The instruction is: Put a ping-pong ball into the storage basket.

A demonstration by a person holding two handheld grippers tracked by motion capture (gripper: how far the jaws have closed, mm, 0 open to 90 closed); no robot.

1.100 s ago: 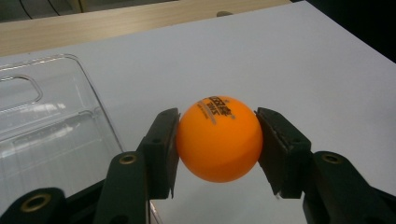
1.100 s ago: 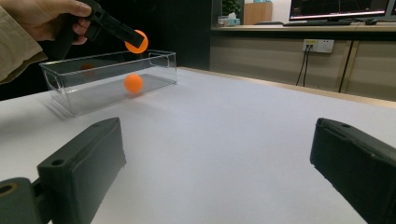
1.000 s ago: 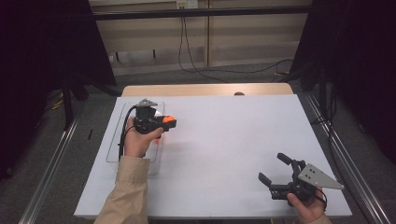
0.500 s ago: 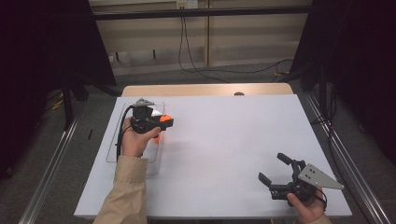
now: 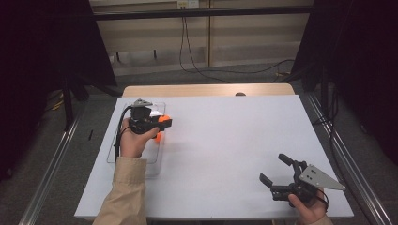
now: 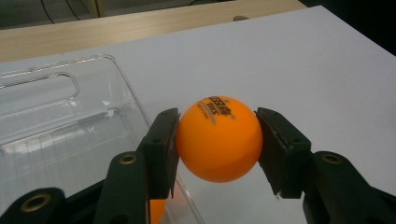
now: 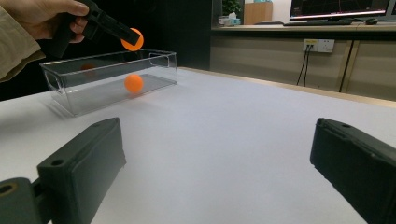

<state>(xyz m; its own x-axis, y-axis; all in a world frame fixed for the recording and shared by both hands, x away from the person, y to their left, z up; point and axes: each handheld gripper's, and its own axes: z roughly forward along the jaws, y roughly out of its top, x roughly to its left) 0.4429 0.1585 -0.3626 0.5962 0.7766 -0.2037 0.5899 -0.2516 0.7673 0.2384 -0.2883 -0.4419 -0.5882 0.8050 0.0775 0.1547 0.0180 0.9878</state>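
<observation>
White table (image 5: pixel 225 154) with a wood strip along its far edge, dark curtains on both sides, cables on the floor behind.

Left gripper (image 5: pixel 162 121): clenched on an orange ball (image 6: pixel 218 138). Both pads touch the ball on opposite sides, black print facing up. In the right gripper view the ball (image 7: pixel 131 39) hangs above the bin's rim, clear of it, near the right-hand end as that view shows it. The left gripper view puts the held ball right at the bin's long wall on the open-table side; cannot tell whether it sits over the inside or just outside. The left hand (image 5: pixel 133 140) wraps the grip, tan sleeve (image 5: pixel 122 197) coming in from the bottom, black cable looping off the gripper's left side.

Bin (image 5: pixel 115 154): clear plastic, rectangular, on the left part of the table, long axis running away from the person. A second ball (image 7: pixel 133 83), also orange, rests on the bin floor; a sliver of it shows under the left jaw in the left gripper view.

Right gripper (image 5: pixel 274 171): released, jaws spread wide, nothing between them. It sits low over the near right corner of the table, pointing left across it toward the bin, well apart from it. The grey plate (image 5: pixel 320 177) is on top and the right hand (image 5: pixel 307 208) is at the table's near edge.
</observation>
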